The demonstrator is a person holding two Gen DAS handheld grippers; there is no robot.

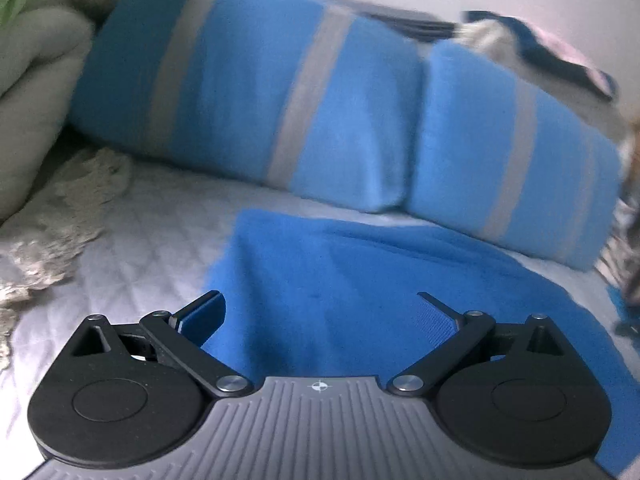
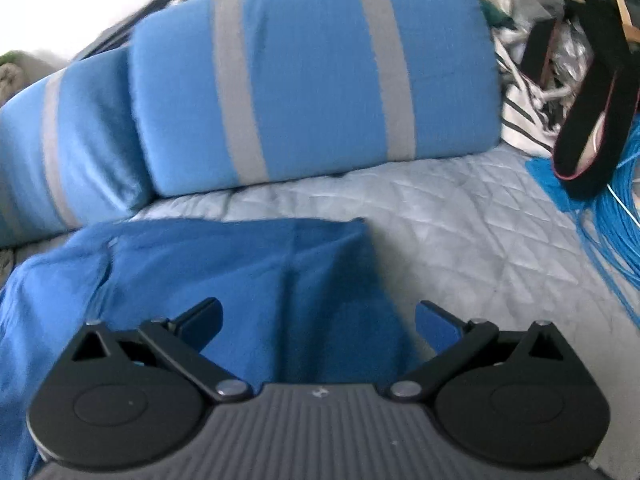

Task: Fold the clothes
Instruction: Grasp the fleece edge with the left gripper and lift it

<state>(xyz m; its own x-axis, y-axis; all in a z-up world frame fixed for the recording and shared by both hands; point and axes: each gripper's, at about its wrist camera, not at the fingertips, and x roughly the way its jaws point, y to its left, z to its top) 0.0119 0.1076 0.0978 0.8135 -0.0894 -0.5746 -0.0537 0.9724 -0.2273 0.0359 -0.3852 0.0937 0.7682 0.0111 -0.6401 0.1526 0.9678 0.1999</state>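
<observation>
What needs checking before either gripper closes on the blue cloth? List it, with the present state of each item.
1. Left gripper open: ok, fingers spread wide.
2. Right gripper open: ok, fingers spread wide.
3. Blue cloth lies on the quilted bed cover, in front of both grippers: ok.
4. Cloth lies flat: not ok, creases and a raised fold show in the right view.
5. Cloth edge sits between the fingers: cannot tell, the near edge is hidden under the grippers.
6. Space around the cloth: ok ahead, where the striped pillows sit apart from it; blue cord lies to the right.
</observation>
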